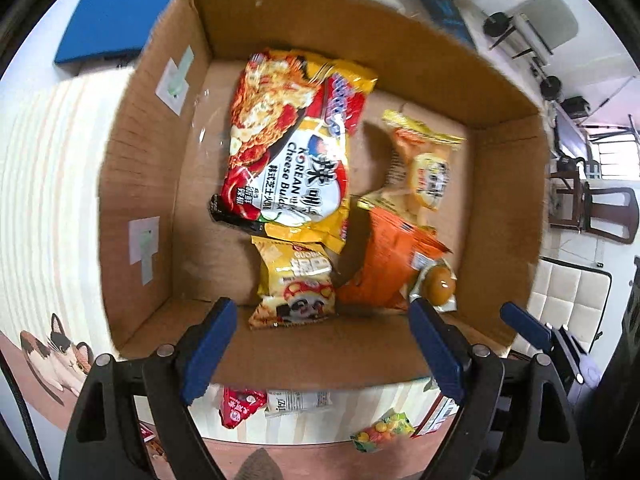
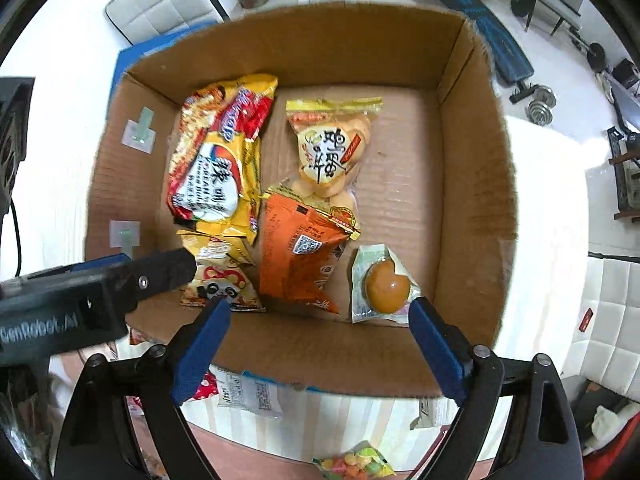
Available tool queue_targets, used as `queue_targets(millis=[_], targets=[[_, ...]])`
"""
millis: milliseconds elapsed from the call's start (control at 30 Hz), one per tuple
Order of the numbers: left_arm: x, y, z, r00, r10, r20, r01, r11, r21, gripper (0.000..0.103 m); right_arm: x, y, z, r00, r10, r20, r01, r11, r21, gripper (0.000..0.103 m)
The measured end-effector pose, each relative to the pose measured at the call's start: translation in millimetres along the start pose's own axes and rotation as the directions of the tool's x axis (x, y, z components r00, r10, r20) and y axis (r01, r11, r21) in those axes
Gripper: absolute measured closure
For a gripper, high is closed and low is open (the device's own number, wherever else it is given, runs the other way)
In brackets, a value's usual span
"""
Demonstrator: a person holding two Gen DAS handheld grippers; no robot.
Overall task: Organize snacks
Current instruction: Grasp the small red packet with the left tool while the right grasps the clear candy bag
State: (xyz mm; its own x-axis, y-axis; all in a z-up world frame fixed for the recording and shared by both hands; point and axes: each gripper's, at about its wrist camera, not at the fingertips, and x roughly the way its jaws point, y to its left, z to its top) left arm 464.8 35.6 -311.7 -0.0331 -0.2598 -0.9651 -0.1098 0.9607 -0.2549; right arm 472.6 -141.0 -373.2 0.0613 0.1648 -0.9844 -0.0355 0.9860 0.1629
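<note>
Cardboard box (image 2: 472,184) sits below both empty, wide-apart grippers, left gripper (image 1: 324,344) beside right gripper (image 2: 320,344).

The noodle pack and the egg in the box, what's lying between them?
The orange bag lies between the noodle pack and egg, clearest in the right wrist view.

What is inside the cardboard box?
The cardboard box holds Korean cheese noodles, a panda packet, an orange packet, a yellow snack bag and a braised egg. Anything beneath is hidden.

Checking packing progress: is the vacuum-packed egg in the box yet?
In: the egg lies on the cardboard box's floor, near the orange packet.
</note>
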Motion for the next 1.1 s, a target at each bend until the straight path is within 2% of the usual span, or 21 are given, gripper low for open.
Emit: queue_targets(millis=[167, 300, 467, 633, 767, 900, 1100], targets=[[-28, -10, -25, 0.994, 0.026, 0.109, -0.029, 0.999, 0.022, 0.016, -34, 1, -19, 0.996, -0.008, 0.084, 0.009, 1.000, -0.012, 0.007], [-43, -16, -51, 0.982, 0.040, 0.185, -0.048, 0.998, 0.034, 0.016, -60, 2, -42, 0.992, 0.011, 0.128, -0.010, 1.000, -0.007, 0.007], [-59, -18, -92, 0.963, 0.052, 0.265, -0.065, 0.997, 0.039, 0.016, -79, -6, -83, 0.987, 0.053, 0.151, -0.061, 0.997, 0.049, 0.007], [-54, -13, -143, 0.944, 0.081, 0.320, -0.104, 0.993, 0.056, 0.016, -75, -20, -135, 0.990, 0.073, 0.124, -0.089, 0.987, 0.135, 0.007], [-27, 4, -179, 0.956, 0.096, 0.279, -0.114, 0.992, 0.049, 0.016, -51, -36, -182, 0.994, 0.090, 0.062, -0.102, 0.964, 0.247, 0.007], [11, 28, -203, 0.978, 0.097, 0.185, -0.104, 0.994, 0.028, 0.016, -21, -52, -220, 0.995, 0.099, 0.007, -0.095, 0.926, 0.364, 0.007], [57, 62, -200, 0.993, 0.074, 0.088, -0.072, 0.997, -0.030, 0.016, 30, -76, -255, 0.986, 0.160, -0.038, -0.115, 0.838, 0.534, 0.007]])
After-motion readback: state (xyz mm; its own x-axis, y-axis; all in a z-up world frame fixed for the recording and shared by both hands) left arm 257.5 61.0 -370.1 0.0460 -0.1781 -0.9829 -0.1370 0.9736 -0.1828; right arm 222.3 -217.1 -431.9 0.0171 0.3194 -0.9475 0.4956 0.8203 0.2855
